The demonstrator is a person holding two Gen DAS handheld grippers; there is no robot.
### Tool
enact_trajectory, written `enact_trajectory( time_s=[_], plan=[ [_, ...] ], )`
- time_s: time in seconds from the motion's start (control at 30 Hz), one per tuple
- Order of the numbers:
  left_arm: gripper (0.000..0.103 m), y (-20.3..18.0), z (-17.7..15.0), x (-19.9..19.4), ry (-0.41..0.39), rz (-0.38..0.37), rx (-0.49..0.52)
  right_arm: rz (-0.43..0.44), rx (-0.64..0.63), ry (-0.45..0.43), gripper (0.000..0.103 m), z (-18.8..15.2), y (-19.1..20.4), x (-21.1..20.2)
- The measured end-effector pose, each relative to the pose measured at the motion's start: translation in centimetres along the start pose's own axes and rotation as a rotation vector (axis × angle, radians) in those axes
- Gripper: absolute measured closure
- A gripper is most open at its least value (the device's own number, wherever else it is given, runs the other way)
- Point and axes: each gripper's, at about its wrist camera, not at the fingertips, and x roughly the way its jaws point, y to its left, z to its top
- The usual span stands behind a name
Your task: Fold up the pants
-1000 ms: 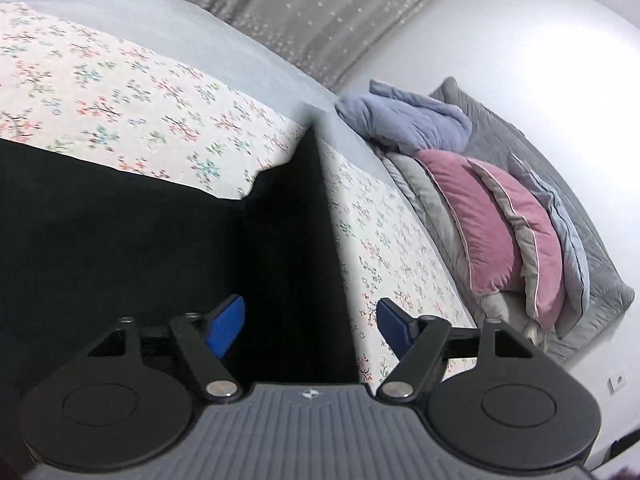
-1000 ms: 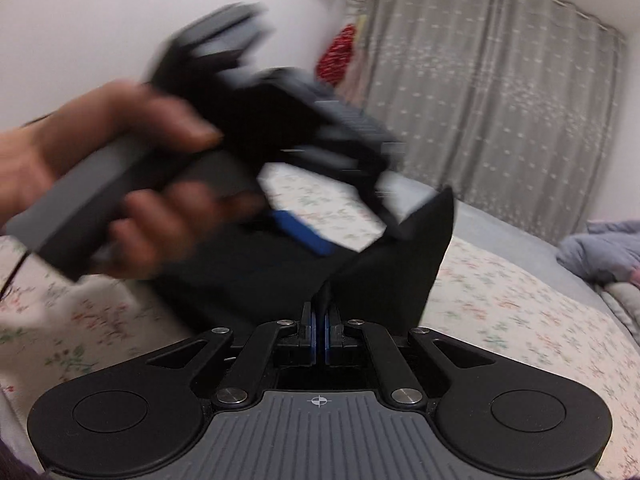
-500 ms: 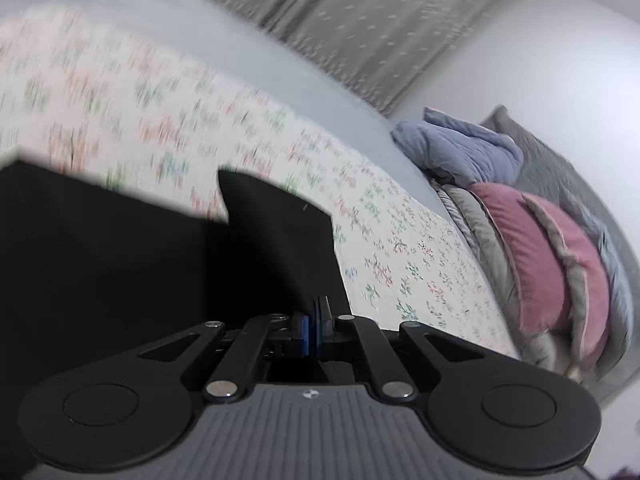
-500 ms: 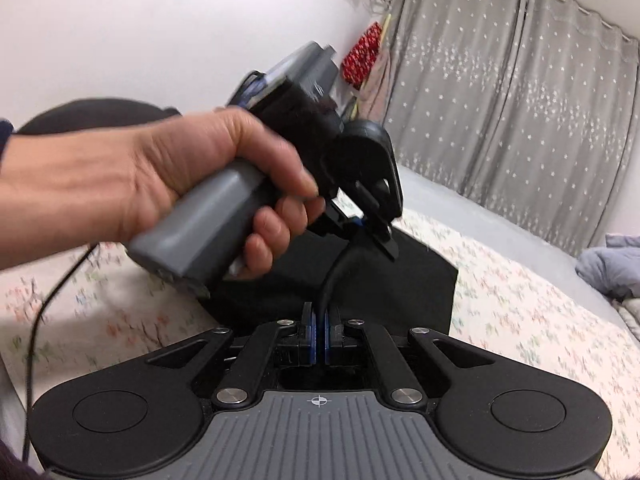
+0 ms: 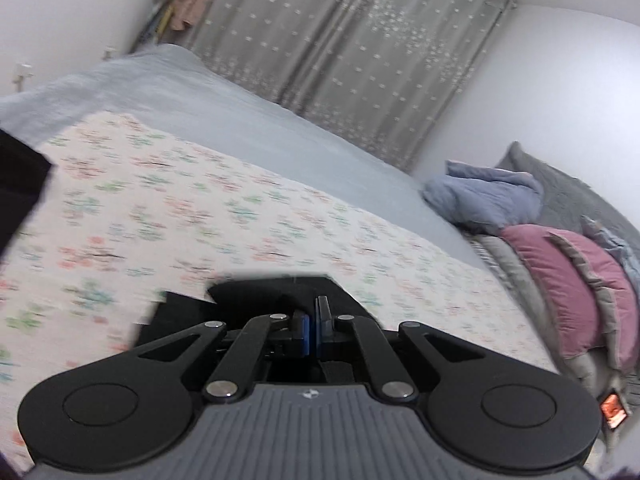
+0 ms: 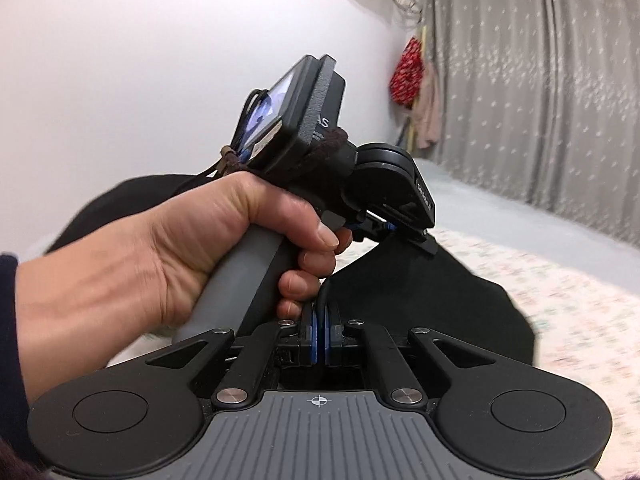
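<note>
The black pants hang lifted above a floral bedsheet. My left gripper is shut on an edge of the pants, which bunch just ahead of its jaws. My right gripper is shut on another edge of the pants, with the cloth rising from its blue pads. In the right wrist view the left gripper and the hand holding it sit close on the left, pinching the same black cloth. A further part of the pants shows at the left edge of the left wrist view.
Pink and grey pillows and a blue blanket are stacked at the bed's right end. A plain grey sheet runs along the far side. Grey curtains and white walls stand behind.
The left gripper closed on the pants edge, then lifted and swung it. The black cloth that filled the left of its view now shows as a small bunch at its jaws. The right gripper stayed shut.
</note>
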Motion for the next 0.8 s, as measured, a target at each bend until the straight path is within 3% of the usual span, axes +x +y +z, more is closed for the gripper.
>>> enact_trajectory(
  time_s=[0.3,0.4,0.57,0.77,0.8],
  plan=[
    [0.092,2.9,0.1,-0.3,0.021,0.076,0.068,0.091,0.049,0.042,0.099,-0.4,1.4,3.5],
    [0.091,3.7,-0.2,0.5,0.083,0.141,0.092,0.116,0.063,0.074,0.099,-0.3,1.1,5.0],
    [0.070,4.4,-1.0,0.9,0.100,0.196,0.101,0.140,0.071,0.159,0.098,-1.8,1.6,6.5],
    [0.067,4.6,-0.7,1.3,0.063,0.266,0.053,0.181,0.163,0.180,0.092,-2.2,0.7,6.7],
    [0.067,4.8,-0.5,1.6,0.067,0.277,0.034,0.196,0.179,0.185,0.086,-2.3,0.8,6.6]
  ],
)
